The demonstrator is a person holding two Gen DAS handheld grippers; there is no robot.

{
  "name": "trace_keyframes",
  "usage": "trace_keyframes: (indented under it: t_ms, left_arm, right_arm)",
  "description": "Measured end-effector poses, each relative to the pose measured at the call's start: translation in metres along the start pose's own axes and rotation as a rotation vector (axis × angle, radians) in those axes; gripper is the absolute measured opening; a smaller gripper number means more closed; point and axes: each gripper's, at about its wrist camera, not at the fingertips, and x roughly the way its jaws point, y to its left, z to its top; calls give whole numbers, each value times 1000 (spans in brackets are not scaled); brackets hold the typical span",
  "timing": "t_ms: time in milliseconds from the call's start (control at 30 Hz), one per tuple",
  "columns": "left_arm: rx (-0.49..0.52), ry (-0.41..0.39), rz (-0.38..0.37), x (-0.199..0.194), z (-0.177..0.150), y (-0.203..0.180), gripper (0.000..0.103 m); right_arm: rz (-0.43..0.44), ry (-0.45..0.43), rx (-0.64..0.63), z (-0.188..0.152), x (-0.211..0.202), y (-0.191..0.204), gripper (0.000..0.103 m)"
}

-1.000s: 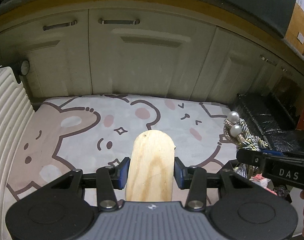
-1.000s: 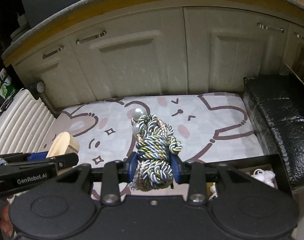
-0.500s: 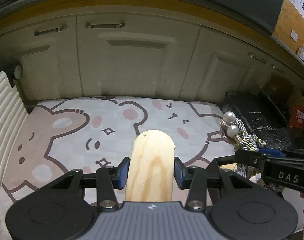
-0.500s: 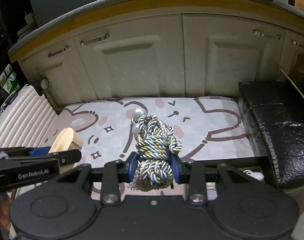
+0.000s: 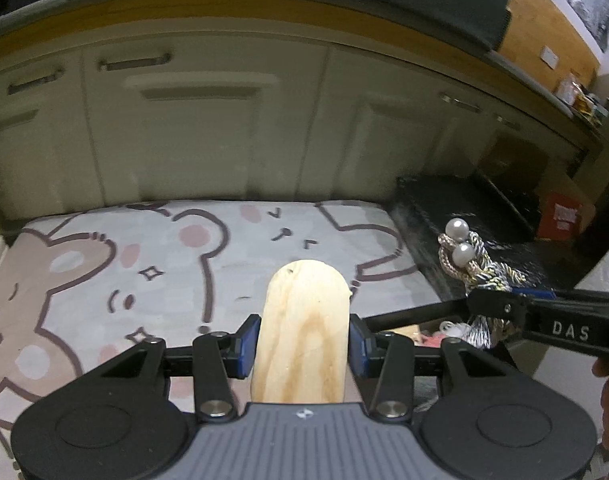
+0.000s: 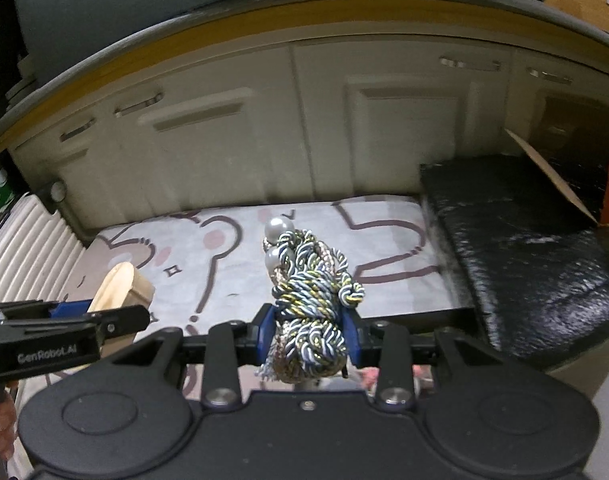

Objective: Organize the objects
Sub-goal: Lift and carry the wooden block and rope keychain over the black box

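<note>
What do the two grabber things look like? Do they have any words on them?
Both are black plastic, with two round discs at the back and silver screws. Each fingertip has a blue pad. The left gripper has a ridged grey middle plate and white "GenRobot.AI" lettering on its side. The right gripper is all black and says "DAS". No cables show, just a bit of skin.

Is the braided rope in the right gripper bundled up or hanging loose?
Bundled: the braided rope sits as a knotted coil clamped in the right gripper.

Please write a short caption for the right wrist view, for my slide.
Right tool holds a braided cord with pearls above a bear-print mat.
</note>
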Motion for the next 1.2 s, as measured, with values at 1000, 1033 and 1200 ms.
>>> trace_keyframes:
  t_ms: [1000, 1033, 1200]
  left_arm:
    - [110, 147, -256, 40, -23, -68, 46]
    - [114, 151, -264, 41, -23, -69, 46]
    - [147, 162, -294, 50, -24, -75, 46]
  right_arm:
    - [-212, 137, 11, -24, 39, -91, 37]
    - [-212, 147, 15, -25, 43, -93, 37]
    - [-202, 185, 18, -30, 58, -96, 40]
